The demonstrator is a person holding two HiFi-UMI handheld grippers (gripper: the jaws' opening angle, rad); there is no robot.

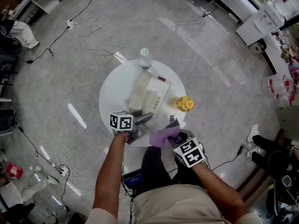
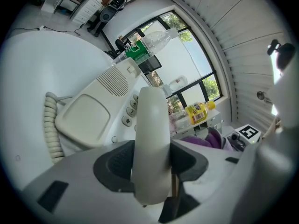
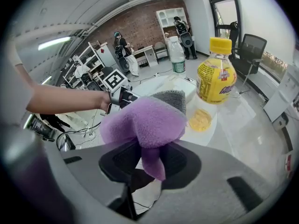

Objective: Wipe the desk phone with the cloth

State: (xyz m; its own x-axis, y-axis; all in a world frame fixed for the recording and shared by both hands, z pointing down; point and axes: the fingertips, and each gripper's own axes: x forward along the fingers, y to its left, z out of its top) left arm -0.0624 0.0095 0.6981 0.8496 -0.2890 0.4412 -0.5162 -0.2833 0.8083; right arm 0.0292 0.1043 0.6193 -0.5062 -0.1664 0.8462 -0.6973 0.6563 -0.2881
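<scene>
Centre of a round white table (image 1: 111, 94): a cream plastic desk phone (image 1: 152, 97), handset (image 1: 139, 91) lying along its left side, coiled cream cord (image 2: 50, 125) just left of that. At the phone's near edge, the left gripper (image 1: 141, 119), jaws closed on a cream rounded bar (image 2: 152, 139), dark pads pressing it from both sides. Same colour as the phone, reaching up across the keypad (image 2: 128, 115) in the left gripper view; cannot tell whether part of the phone.

Near the phone's near right corner, the right gripper (image 1: 174, 135), jaws pinched on a fleecy purple cloth (image 1: 162, 136) with a grey reverse. Bunches up above the pads, one tail hanging down between them. Hangs close to the phone, over the table's near rim; no contact with the phone to be seen.

Just right of the phone, apart from it, a small yellow-capped bottle of yellow drink (image 1: 185, 104), upright. Beyond the phone's far end, a clear plastic bottle with a green label (image 1: 145, 59), also upright.
</scene>
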